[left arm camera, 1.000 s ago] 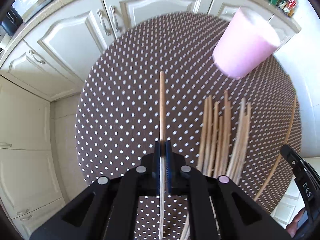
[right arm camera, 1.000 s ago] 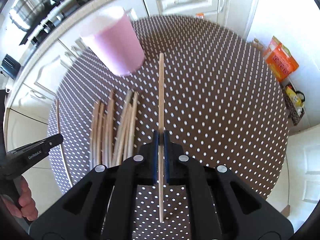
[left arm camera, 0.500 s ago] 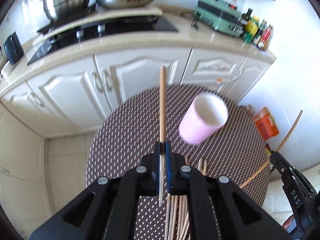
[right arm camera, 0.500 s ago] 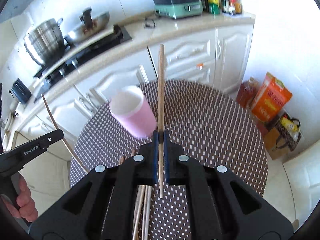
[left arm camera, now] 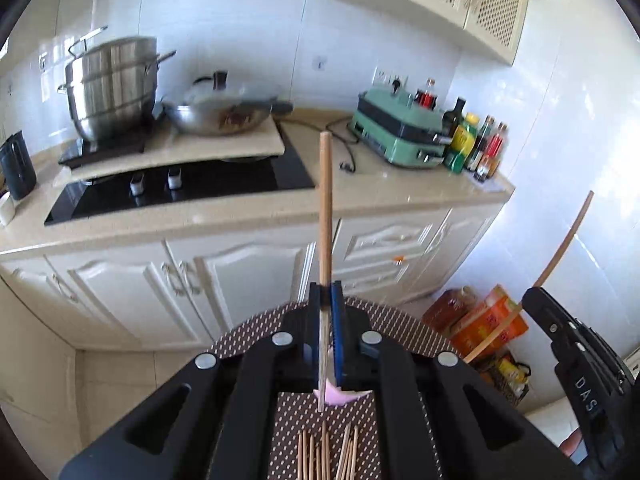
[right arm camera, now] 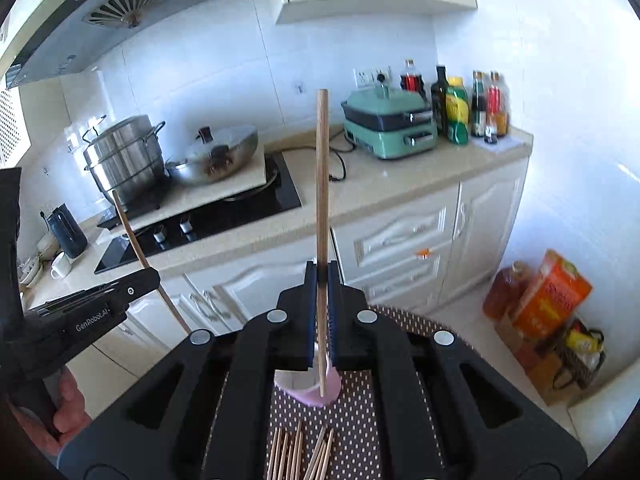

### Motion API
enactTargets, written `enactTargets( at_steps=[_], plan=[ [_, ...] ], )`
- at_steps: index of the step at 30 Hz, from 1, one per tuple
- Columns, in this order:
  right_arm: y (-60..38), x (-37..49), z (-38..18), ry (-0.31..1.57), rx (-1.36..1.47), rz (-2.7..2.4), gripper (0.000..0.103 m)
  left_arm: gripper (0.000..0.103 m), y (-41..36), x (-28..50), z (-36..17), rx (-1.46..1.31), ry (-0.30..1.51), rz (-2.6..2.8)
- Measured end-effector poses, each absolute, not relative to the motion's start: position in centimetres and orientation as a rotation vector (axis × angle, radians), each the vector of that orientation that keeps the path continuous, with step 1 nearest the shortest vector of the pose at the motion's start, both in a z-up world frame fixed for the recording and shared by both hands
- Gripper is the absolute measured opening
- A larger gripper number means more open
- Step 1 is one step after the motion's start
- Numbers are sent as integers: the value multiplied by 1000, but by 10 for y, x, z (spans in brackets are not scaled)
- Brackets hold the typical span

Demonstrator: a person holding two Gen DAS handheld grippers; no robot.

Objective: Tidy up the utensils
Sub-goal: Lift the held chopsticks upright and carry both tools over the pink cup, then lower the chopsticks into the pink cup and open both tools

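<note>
Two black grippers, left (left arm camera: 325, 336) and right (right arm camera: 322, 312), each clamp one long wooden chopstick (left arm camera: 326, 208) aloft; next, lowering both into the pink cylindrical cup (right arm camera: 310, 390) at 6 o'clock below.

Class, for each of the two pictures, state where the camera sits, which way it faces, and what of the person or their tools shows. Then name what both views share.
Left wrist: sits on the left gripper, faces the stove counter; its chopstick and the right gripper show.
Right wrist: sits on the right gripper, faces the same counter; its own chopstick, the left gripper and a hand show.
Shared: pink cup, chopsticks on the table, green appliance.
</note>
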State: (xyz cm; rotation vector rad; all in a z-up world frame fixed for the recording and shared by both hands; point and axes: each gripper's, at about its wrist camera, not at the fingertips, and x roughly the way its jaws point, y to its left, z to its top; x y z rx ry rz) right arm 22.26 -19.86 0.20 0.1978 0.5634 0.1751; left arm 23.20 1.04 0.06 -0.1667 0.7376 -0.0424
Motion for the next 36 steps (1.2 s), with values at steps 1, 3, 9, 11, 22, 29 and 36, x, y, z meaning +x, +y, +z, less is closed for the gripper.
enactTargets(
  at_steps=[1,3,9,11,22,29,36],
  plan=[
    [-197,227,5,559,200,181,5,6,8,236,5,-170,728,-46],
    [-193,236,7,555,201,185,5,6,4,244,9,-174,721,-48],
    [-184,265,-13,617,230,187,5,6,0,263,-5,-201,687,-39],
    [-183,273,-25,637,242,188,5,6,0,270,-18,-216,700,-41],
    [-169,300,-100,795,236,194,5,6,-9,290,-90,-185,828,-45],
    [-163,308,-138,921,222,233,6,7,-12,291,-126,-124,902,-54],
    [-167,304,-158,1012,239,249,9,22,-11,283,-139,-59,900,-84]
  ],
)
